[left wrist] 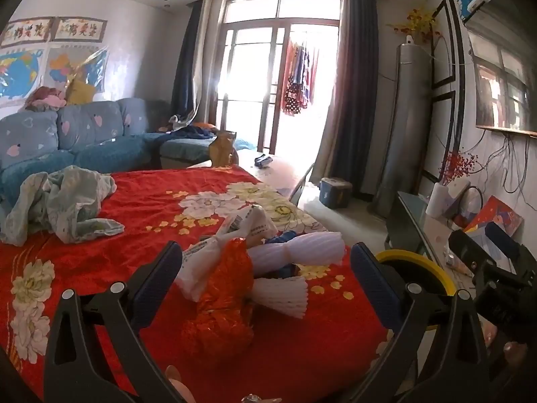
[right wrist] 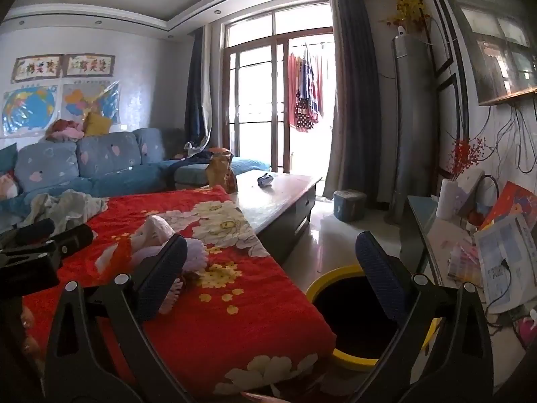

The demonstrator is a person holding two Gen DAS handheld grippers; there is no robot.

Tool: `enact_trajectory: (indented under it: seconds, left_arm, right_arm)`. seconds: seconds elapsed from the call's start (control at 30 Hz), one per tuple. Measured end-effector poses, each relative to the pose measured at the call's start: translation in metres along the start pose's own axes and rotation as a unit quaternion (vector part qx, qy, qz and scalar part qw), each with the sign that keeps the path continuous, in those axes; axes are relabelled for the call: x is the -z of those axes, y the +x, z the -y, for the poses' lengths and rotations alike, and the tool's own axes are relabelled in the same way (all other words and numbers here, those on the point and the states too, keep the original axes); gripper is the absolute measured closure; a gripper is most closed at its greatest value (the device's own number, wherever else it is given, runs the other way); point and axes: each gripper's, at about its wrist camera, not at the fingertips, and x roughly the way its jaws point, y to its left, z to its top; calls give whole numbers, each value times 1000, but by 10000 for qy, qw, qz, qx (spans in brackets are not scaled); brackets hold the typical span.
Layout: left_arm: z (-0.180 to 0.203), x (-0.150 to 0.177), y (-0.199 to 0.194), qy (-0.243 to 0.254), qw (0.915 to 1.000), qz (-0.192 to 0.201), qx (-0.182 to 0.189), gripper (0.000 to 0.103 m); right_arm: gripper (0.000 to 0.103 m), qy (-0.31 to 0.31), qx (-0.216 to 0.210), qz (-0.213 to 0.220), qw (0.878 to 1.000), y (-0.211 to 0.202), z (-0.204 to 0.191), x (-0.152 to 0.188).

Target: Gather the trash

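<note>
1. The left gripper (left wrist: 265, 278) hangs over the red floral blanket (left wrist: 141, 208) with its blue-padded fingers spread wide, clamped on nothing.
2. Between those fingers lies the trash: a crumpled red foil wrapper (left wrist: 221, 299), two white foam fruit nets (left wrist: 302, 252), and a white plastic bag (left wrist: 248, 225) bearing small printed text too blurred to read.
3. The right gripper (right wrist: 272, 275) is likewise spread apart and empty, above the blanket's edge and the yellow-rimmed bin (right wrist: 355, 315), which stands on the floor just beside the table.
4. From the right wrist view, the trash pile (right wrist: 157, 238) sits left of that gripper, partly hidden by its left finger.
5. Two framed banners (right wrist: 63, 65) on the wall carry large Chinese characters, not legible here; two maps (right wrist: 30, 107) hang below them.
6. A crumpled pale cloth (left wrist: 63, 201) lies at the blanket's far left, near the blue sofa (left wrist: 84, 134).
</note>
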Motion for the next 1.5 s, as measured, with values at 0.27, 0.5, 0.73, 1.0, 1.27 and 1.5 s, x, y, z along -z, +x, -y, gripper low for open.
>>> enact_trajectory:
  seconds: [0.27, 0.5, 0.73, 1.0, 1.27, 1.5]
  left_arm:
    - [2, 2, -2, 48, 10000, 49, 10, 6]
    - [2, 2, -3, 54, 10000, 62, 21, 6]
    - [3, 1, -3, 57, 10000, 64, 25, 6]
    - [4, 1, -4, 57, 10000, 68, 29, 6]
    - [5, 1, -5, 69, 9999, 60, 44, 6]
    - [3, 4, 5, 73, 9996, -175, 211, 6]
  right_arm:
    - [10, -13, 10, -34, 10000, 1, -1, -1]
    - [10, -14, 15, -42, 10000, 0, -2, 1]
    - [10, -11, 6, -56, 10000, 0, -2, 2]
    - [10, -7, 12, -69, 10000, 1, -3, 4]
    - [10, 23, -6, -162, 9999, 5, -1, 11]
    - [10, 68, -40, -264, 9996, 8, 3, 10]
